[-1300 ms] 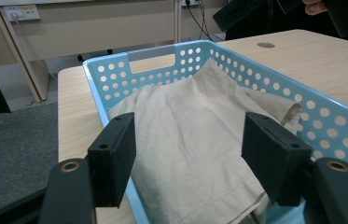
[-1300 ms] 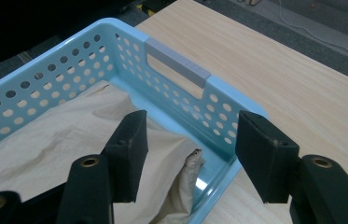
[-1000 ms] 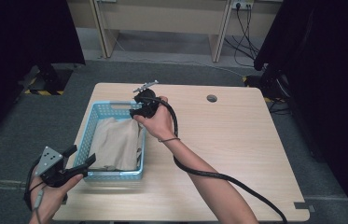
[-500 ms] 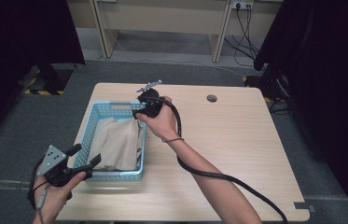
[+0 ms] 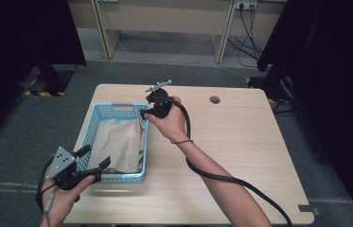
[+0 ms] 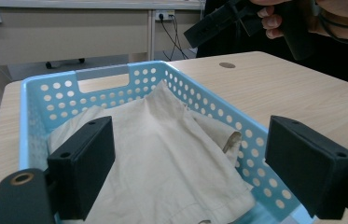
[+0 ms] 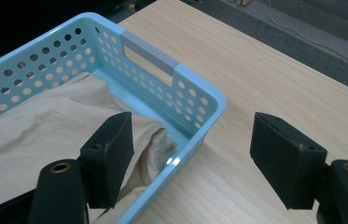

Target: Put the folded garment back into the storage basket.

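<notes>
A light wooden table (image 5: 240,156) is standing on grey carpet (image 5: 32,127). A round grommet hole (image 5: 215,100) is sitting near the table's far edge, and a small dark tab (image 5: 305,208) is lying at its near right corner. A pale desk frame (image 5: 164,19) is standing beyond the table, with cables (image 5: 247,28) hanging from a wall socket (image 5: 241,4) and trailing across the floor. Black curtains (image 5: 325,71) are hanging at both sides. A yellow-and-black striped strip (image 5: 46,90) is lying on the floor at the far left.
</notes>
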